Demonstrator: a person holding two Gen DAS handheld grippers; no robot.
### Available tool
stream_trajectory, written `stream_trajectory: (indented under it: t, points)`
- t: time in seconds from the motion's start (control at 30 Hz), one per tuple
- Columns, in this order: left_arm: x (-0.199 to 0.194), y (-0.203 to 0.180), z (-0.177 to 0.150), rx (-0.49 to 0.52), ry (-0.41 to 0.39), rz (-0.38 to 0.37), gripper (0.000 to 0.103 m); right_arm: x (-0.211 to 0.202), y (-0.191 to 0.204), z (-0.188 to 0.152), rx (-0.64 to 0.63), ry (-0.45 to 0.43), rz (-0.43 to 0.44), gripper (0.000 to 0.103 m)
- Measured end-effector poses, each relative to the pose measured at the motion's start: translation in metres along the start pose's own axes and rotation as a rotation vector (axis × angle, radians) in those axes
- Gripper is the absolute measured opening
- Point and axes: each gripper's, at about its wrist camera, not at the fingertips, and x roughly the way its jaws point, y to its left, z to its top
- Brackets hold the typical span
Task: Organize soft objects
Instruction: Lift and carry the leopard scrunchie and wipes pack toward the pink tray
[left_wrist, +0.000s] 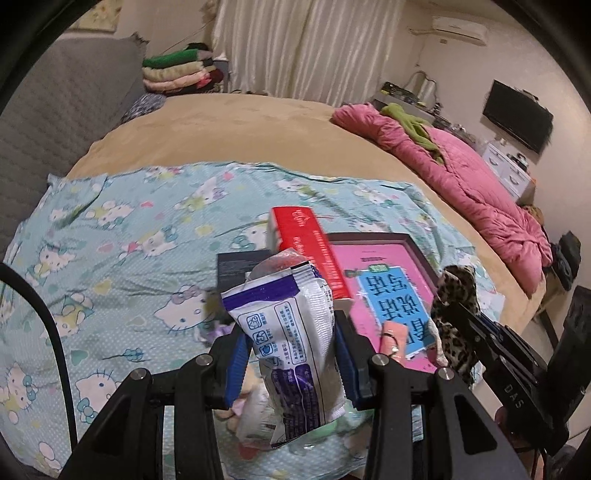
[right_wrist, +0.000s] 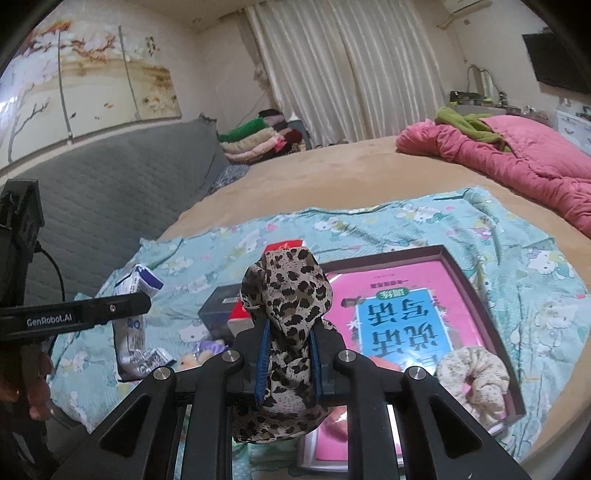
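The left hand-held gripper (left_wrist: 291, 343) is clamped on a white-and-purple snack packet (left_wrist: 286, 332), its blue pads pressing both sides of the packet, which stands upright above the Hello Kitty sheet (left_wrist: 110, 229) spread on the bed (left_wrist: 240, 125). The right hand-held gripper (right_wrist: 287, 354) is closed around a leopard-print fabric piece (right_wrist: 286, 295), bunched and lifted between its jaws. In the left wrist view the same fabric shows at 3 o'clock from the packet. A pink book (right_wrist: 402, 306) lies in a dark-rimmed tray (right_wrist: 476, 295) at 2 o'clock from the fabric, and a floral cream scrunchie (right_wrist: 472, 380) rests on the tray's near corner. A red box (left_wrist: 310, 247) leans at 12 o'clock behind the packet, touching a black box (left_wrist: 236, 269). A pink quilt (left_wrist: 454, 173) lies well apart at the bed's far edge.
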Motion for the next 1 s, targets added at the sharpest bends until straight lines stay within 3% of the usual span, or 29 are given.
stream_trajectory:
  t: [0.47,1.0]
  points:
    - [-0.002,-0.063,0.004,0.125,-0.007,-0.002,0.043,-0.031,-0.040,0.007,0.081,-0.074,-0.043,0.018]
    - [0.038,-0.109,-0.007,0.200,0.068,-0.039,0.043,-0.049,-0.089,0.004,0.178,-0.106,-0.117,0.018]
